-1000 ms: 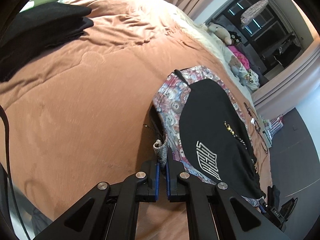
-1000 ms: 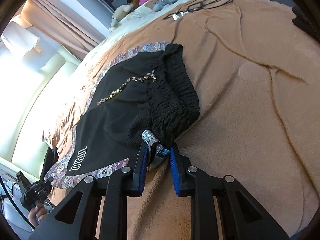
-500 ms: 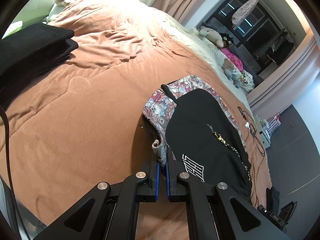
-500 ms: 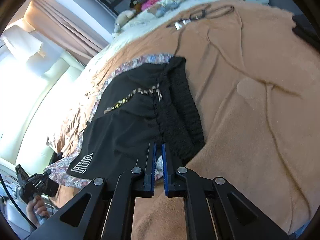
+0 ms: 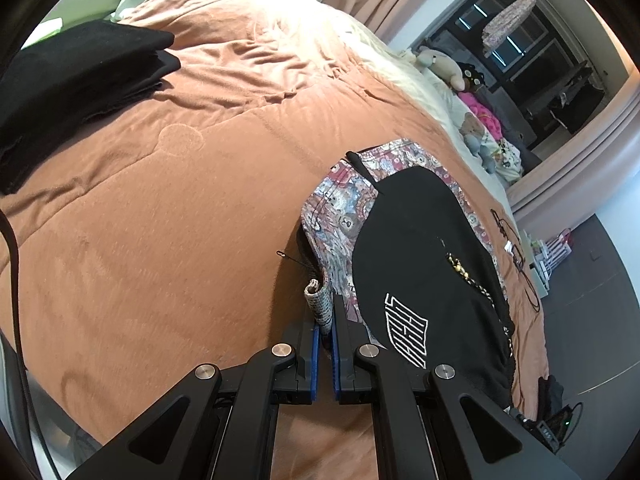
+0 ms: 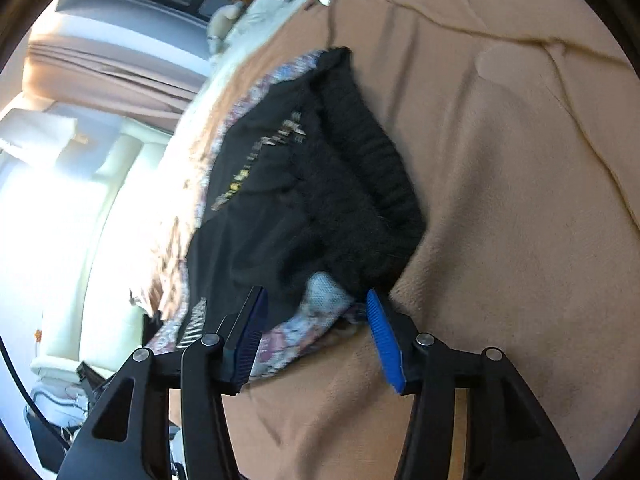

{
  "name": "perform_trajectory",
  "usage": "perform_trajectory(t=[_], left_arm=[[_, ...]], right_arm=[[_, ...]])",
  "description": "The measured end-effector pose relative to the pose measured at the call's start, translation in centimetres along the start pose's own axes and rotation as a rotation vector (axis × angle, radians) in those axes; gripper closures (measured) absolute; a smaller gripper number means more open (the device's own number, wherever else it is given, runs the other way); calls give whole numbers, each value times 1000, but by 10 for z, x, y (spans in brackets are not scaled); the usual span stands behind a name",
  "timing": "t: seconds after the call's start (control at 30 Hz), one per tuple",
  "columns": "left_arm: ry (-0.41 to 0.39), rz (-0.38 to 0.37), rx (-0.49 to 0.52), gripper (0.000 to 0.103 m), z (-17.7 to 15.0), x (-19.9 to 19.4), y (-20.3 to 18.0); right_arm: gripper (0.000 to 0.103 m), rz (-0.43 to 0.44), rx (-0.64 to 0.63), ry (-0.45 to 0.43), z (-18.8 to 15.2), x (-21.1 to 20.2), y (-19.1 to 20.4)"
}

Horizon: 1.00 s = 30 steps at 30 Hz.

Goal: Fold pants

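Note:
Black pants [image 5: 424,264] with a white logo and a gold drawstring lie folded over a patterned layer [image 5: 340,208] on the orange blanket [image 5: 160,200]. My left gripper [image 5: 324,312] is shut on a rolled corner of the patterned fabric [image 5: 318,300] at the hem end. In the blurred right wrist view the black pants [image 6: 304,184] show their ribbed waistband. My right gripper [image 6: 316,296] is opening. A patterned corner [image 6: 296,332] lies between its jaws, and the blue pads [image 6: 384,340] stand clear of it.
A stack of folded black clothes [image 5: 76,76] sits at the far left of the bed. Stuffed toys [image 5: 444,66] line the far edge, and a thin black cord [image 5: 516,252] lies beyond the pants. A cream padded headboard [image 6: 100,184] stands to the left.
My right gripper closed on the waistband corner, then spread its jaws while sinking and rolling. The left gripper stays shut on its fabric corner and has barely moved.

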<state>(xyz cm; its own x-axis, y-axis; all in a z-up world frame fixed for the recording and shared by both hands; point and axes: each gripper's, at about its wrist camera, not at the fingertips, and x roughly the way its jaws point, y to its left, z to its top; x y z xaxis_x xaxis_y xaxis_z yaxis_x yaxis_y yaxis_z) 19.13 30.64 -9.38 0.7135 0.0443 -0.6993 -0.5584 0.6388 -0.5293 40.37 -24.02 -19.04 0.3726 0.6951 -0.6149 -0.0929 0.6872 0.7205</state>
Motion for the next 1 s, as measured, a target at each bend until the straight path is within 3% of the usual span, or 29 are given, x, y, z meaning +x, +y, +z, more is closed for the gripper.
perform_trajectory(t=[0.4, 0.47, 0.5, 0.57, 1.0], left_arm=[[8, 6, -23, 98, -3, 5, 9], [6, 6, -25, 98, -1, 6, 8], [3, 4, -25, 98, 0, 6, 7], [-10, -7, -15, 98, 5, 3, 4], [-102, -72, 42, 98, 61, -14, -45]], right_arm=[[54, 30, 46, -12, 8, 6, -5], [61, 12, 31, -12, 7, 5, -1], [77, -3, 20, -10, 8, 5, 2], [82, 15, 13, -14, 7, 4, 7], [86, 116, -54, -115, 20, -24, 41]])
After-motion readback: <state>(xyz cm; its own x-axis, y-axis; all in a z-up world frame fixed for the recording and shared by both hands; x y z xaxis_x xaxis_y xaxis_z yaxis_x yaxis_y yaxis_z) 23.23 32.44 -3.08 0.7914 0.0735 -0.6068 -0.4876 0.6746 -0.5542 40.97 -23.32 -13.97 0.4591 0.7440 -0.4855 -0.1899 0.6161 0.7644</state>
